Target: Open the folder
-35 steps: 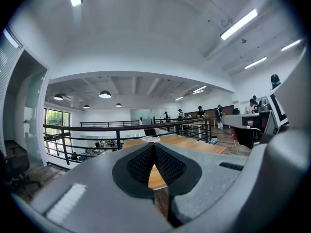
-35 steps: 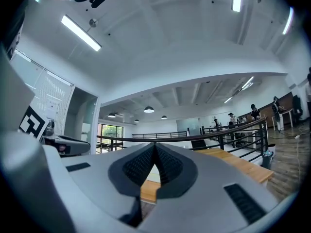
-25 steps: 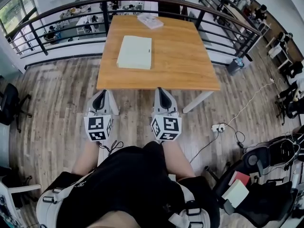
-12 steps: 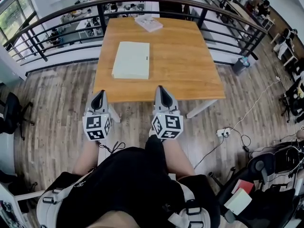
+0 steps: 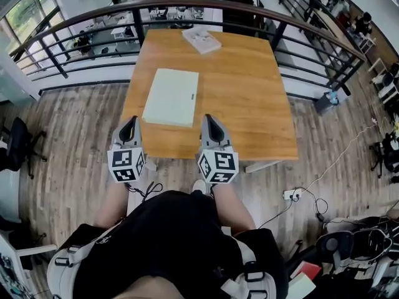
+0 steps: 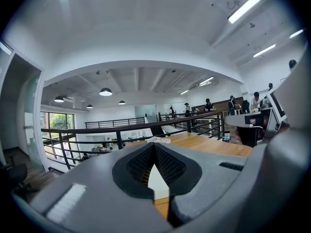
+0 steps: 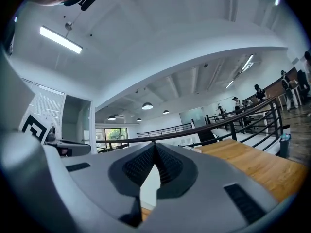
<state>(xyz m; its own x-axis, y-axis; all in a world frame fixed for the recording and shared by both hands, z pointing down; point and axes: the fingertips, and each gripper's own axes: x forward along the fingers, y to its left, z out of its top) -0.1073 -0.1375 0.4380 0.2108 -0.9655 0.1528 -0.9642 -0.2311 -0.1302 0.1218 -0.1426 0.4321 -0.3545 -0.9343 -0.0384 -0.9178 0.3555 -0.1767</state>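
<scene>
A closed pale folder lies flat on the left half of the wooden table. My left gripper is shut and empty, its tip at the table's near left edge, just short of the folder's near left corner. Also shut and empty, my right gripper reaches over the near edge, just right of the folder's near right corner. In the left gripper view the jaws meet, with the folder pale in the gap below. The right gripper view shows the same: jaws closed, folder beyond.
A booklet lies at the table's far edge. A dark metal railing curves behind and beside the table. An office chair stands at the left. A power strip with cables lies on the wooden floor to the right.
Both grippers and the head have come forward toward the table. The gripper tips, earlier over the floor short of the table, now reach its near edge beside the folder. Both stay shut.
</scene>
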